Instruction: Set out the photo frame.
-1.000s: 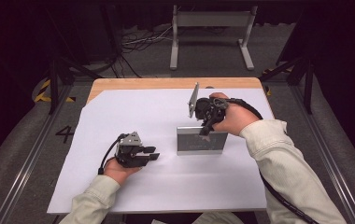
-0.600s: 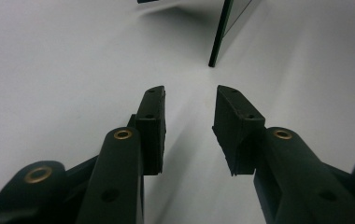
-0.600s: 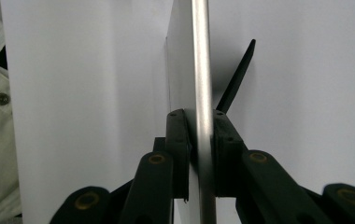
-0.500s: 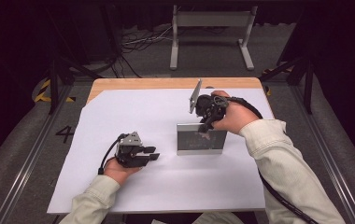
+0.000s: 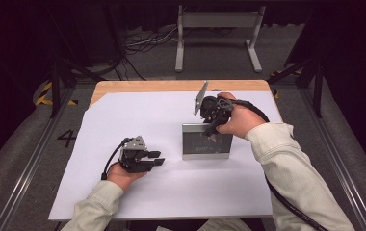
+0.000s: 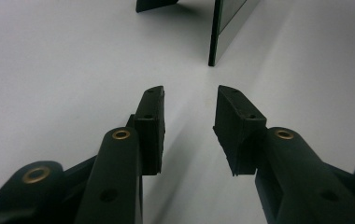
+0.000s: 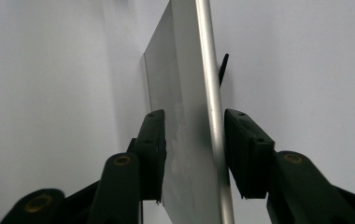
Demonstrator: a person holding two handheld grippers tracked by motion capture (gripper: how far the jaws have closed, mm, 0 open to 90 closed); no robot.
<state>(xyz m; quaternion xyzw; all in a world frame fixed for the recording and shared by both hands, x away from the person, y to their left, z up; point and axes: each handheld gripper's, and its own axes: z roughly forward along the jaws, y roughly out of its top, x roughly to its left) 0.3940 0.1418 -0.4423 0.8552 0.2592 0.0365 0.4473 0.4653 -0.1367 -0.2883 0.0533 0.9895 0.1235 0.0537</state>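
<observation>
A: right gripper (image 7: 192, 140) jaws just opened, straddling the picture frame's (image 5: 207, 142) top edge, pads off it?

B: yep. Silver rim, glossy dark pane (standing mid-sheet on white paper (image 5: 123, 115)). Left gripper (image 6: 189, 126) open, holding nothing.

White-covered table (image 5: 171, 192) bears a standing framed panel (image 5: 206, 143).

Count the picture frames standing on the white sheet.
1. The picture frame stands upright near the sheet's middle, its top edge between the jaws of the right gripper.
</observation>
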